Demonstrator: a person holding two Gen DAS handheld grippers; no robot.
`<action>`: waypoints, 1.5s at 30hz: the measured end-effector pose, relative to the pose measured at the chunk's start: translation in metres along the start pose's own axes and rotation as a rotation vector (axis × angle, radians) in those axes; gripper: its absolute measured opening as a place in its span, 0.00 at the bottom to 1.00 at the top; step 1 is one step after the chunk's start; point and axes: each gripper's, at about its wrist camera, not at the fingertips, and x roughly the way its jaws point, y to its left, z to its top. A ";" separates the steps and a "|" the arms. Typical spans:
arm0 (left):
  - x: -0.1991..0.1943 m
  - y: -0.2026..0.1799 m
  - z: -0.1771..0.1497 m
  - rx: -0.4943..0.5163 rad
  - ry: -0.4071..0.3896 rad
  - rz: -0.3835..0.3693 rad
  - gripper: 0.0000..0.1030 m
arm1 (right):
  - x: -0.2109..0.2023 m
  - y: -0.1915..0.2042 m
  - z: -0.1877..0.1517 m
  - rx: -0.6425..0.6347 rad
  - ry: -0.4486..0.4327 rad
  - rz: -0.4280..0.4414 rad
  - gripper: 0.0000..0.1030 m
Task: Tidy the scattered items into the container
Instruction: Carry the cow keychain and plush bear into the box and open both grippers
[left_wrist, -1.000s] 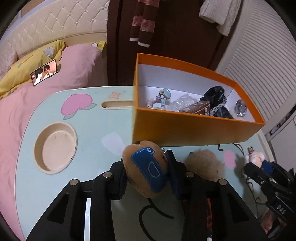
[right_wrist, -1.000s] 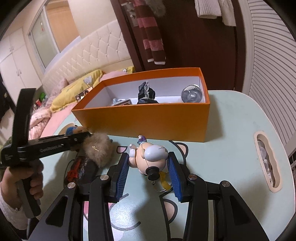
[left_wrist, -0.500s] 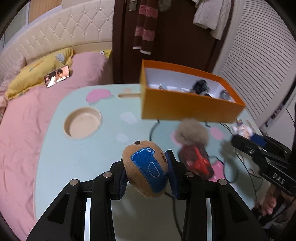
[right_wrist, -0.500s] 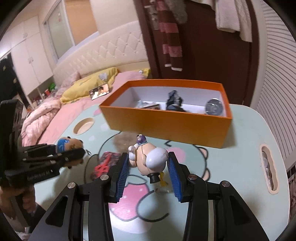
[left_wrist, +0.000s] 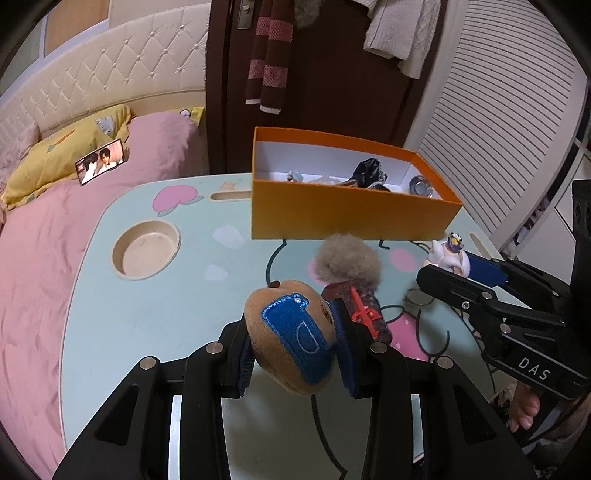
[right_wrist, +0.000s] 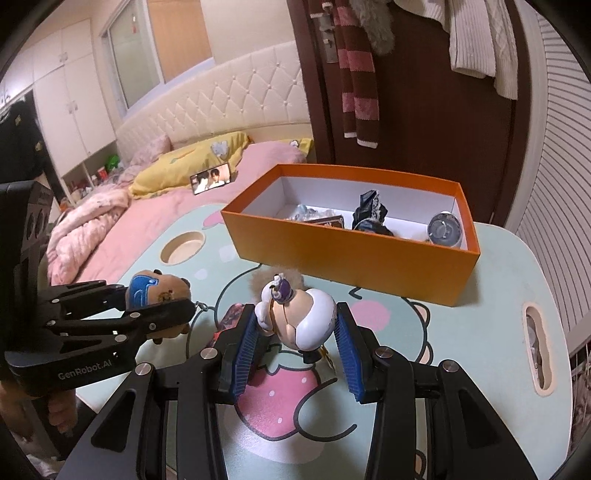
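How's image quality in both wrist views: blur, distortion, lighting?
Left wrist: sharp, strong fisheye bend, dark corner vignette, plush bear evenly lit. Right wrist: also sharp, slatted wall curved by the lens, window not blown out, soft shadow under orange box.

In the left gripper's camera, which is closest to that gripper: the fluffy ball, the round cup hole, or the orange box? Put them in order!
From the left gripper:
1. Fluffy ball, just ahead, slightly right.
2. Round cup hole, farther off, left.
3. Orange box, at the table's far side.
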 end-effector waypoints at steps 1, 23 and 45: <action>-0.001 -0.001 0.003 0.006 -0.005 -0.001 0.37 | -0.001 -0.002 0.002 -0.001 -0.002 0.000 0.39; 0.022 -0.029 0.101 0.141 -0.064 -0.037 0.37 | -0.006 -0.032 0.074 -0.047 -0.139 -0.074 0.39; 0.087 -0.017 0.125 0.070 0.013 -0.019 0.74 | 0.052 -0.076 0.090 0.081 -0.071 -0.109 0.64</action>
